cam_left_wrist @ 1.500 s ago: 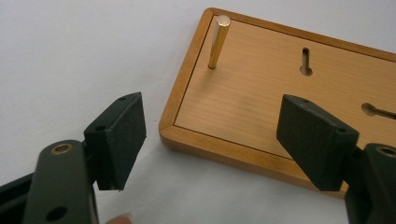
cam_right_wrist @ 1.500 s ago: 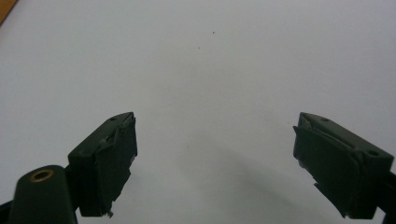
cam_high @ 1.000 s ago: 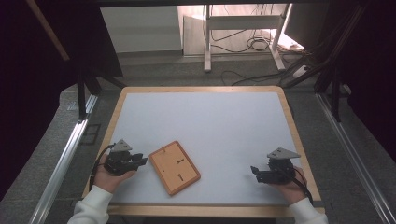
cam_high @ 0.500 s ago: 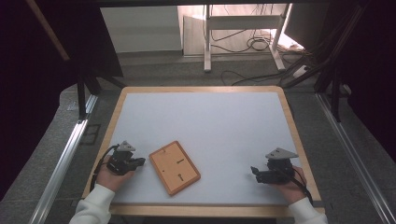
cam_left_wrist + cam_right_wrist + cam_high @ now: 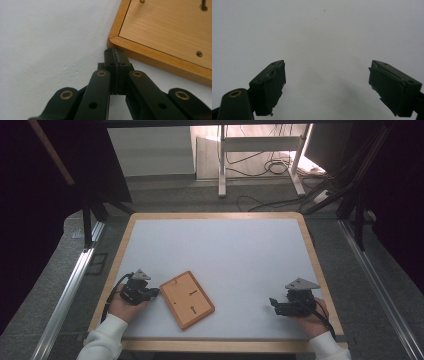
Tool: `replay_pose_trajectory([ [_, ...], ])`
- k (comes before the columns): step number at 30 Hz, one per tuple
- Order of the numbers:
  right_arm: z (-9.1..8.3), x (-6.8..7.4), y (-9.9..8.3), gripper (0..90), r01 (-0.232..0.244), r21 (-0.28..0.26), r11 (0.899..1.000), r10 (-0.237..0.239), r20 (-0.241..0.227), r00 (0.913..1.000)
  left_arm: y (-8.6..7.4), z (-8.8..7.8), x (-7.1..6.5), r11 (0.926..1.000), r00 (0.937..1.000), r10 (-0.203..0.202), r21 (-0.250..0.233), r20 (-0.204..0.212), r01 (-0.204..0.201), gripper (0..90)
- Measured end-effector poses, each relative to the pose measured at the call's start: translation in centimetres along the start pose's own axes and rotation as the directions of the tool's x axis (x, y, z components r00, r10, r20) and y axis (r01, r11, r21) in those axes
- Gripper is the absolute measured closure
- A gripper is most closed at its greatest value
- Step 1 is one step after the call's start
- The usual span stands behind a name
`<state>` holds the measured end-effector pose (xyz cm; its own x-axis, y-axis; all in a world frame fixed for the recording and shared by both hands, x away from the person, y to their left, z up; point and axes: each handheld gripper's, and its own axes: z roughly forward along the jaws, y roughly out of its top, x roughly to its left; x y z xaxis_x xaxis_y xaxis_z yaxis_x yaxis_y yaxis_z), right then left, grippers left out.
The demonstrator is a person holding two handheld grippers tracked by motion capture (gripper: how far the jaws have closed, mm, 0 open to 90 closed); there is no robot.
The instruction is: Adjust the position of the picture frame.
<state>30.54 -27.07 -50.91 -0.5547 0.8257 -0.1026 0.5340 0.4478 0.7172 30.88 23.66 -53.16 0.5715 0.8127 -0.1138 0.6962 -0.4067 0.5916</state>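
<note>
**Left gripper pinched shut right at the corner of the wooden board**

So the left gripper (image 5: 115, 53) had its jaws closed tight on each other, nothing caught between them, and the tips sat just at the corner of the wooden board (image 5: 165, 32). Honestly couldn't tell whether they touched the rim or stopped a hair short. Its own view was the good one here: you could see the raised frame, the lighter inset panel, and a few small pegs or holes in the panel.

From the high view, the same left gripper (image 5: 153, 293) looked just beside the board's left edge, with the board (image 5: 187, 299) lying flat and turned at an angle on the white tabletop (image 5: 225, 255), toward the near-left part.

The right gripper (image 5: 273, 305) was well apart from it, near the tabletop's right edge. Its own view showed what the high one couldn't: the right gripper (image 5: 327, 82) had jaws spread wide, with bare white surface in front.
</note>
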Motion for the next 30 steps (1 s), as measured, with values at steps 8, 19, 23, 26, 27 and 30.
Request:
replay_pose_trajectory([
  [8, 0.0, 0.0, 0.0, 14.4, -0.003, 0.004, 1.0, 0.003, 0.003, 1.0, 0.3, 0.2, -0.2, 1.0, 0.9999, 0.006, 0.004, -0.011, -0.006, 90.0],
  [19, 0.1, 0.0, 0.0, 14.4, -0.004, 0.005, 1.0, 0.004, 0.004, 1.0, 1.9, 1.4, -0.2, 0.9996, 0.9996, 0.028, 0.002, -0.004, -0.028, 90.0],
  [23, 0.2, 0.0, 0.0, 14.4, -0.003, 0.007, 1.0, 0.003, 0.001, 1.0, 2.4, 1.8, 0.0, 0.9997, 0.9996, 0.023, -0.001, 0.013, -0.023, 90.0],
  [26, 0.2, 0.0, 0.0, 14.4, -0.004, 0.009, 1.0, 0.004, 0.001, 1.0, 3.0, 2.2, -0.1, 0.9994, 0.9994, 0.033, 0.001, 0.011, -0.033, 90.0],
  [27, 0.2, 0.0, 0.0, 14.4, -0.004, 0.009, 1.0, 0.004, 0.001, 1.0, 3.2, 2.3, -0.2, 0.9993, 0.9992, 0.038, 0.001, 0.011, -0.038, 90.0],
  [30, 0.3, -0.1, -0.1, 14.4, -0.002, 0.011, 1.0, 0.002, 0.001, 1.0, 3.9, 2.8, -0.5, 0.9989, 0.9988, 0.048, -0.001, 0.014, -0.048, 90.0],
])
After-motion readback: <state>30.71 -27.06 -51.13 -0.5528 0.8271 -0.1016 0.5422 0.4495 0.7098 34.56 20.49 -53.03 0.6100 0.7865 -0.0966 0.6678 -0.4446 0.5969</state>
